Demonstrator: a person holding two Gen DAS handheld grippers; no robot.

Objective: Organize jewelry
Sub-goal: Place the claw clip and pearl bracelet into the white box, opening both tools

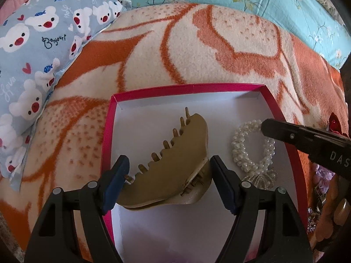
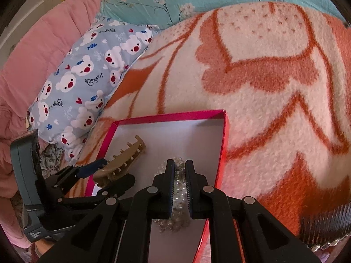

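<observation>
- Tan plastic claw hair clip (image 1: 175, 166) sits inside pink-walled, white-lined cardboard box (image 1: 108, 144), clamped end-to-end btwn left gripper (image 1: 169, 184) pads.
- White pearl-bead bracelet (image 1: 252, 151) lies in same box, right of clip.
- Right gripper (image 2: 179, 186) jaws nearly together, pinching the bracelet.
- Box rests on orange-and-cream fleece blanket (image 1: 197, 50); bear-print blue pillow (image 1: 39, 50) to the left.

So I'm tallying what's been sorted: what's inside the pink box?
Inside the pink box lie a tan claw clip between the left gripper's pads and a pearl bracelet. The grippers hide the near floor, so anything there can't be seen.
</observation>
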